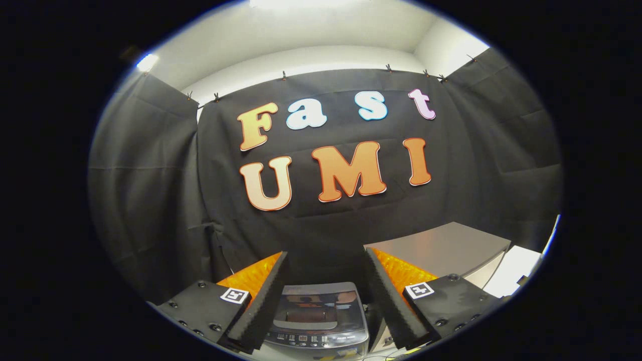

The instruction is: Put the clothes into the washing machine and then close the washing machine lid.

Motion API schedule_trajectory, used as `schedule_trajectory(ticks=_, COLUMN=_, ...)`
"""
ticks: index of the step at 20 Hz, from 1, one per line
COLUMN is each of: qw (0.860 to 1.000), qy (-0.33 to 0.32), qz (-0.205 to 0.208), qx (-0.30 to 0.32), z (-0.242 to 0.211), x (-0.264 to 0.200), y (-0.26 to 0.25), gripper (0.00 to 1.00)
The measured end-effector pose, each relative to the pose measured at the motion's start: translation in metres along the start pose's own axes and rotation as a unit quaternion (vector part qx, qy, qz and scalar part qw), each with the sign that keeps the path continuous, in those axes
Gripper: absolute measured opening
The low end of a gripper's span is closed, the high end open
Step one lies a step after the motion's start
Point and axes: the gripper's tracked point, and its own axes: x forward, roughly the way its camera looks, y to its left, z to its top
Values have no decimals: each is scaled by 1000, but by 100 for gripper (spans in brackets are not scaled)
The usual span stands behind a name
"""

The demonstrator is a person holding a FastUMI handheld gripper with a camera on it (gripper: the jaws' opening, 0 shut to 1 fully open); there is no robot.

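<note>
- Washing machine [318,316], a small grey top-loader with a dark glossy lid and a strip of buttons along its front edge, sits low between and just beyond the gripper's two fingers.
- Its lid looks to lie flat and shut, mirroring the booth; through it a brownish shape is faintly seen, but whether that is clothing inside or only a reflection I cannot tell.
- The gripper [321,281] stands wide apart, holding nothing, and is raised above the machine, pointing toward the black cloth wall [150,200].
- No garment is clearly in sight, so the scene fits either clothes awaiting loading somewhere out of frame or clothes already inside under a closed lid.
- Risk: the glossy lid gives little purchase, so a finger could slide off it and strike the button strip.
- Risk: the machine looks light; a sideways push may shove it along the table [346,357].
- Risk: the grey box [441,248] just beyond the right finger could catch a swinging gripper.
</note>
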Motion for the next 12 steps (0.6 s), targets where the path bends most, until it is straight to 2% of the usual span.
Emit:
schedule_trajectory(ticks=5, qw=999, qy=-6, qz=-1, qx=-40, z=18, x=-25, y=-19, gripper=98)
schedule_trajectory(ticks=12, qw=997, qy=-32, qz=-3, qx=-65, z=35, x=-33, y=-28, gripper=98)
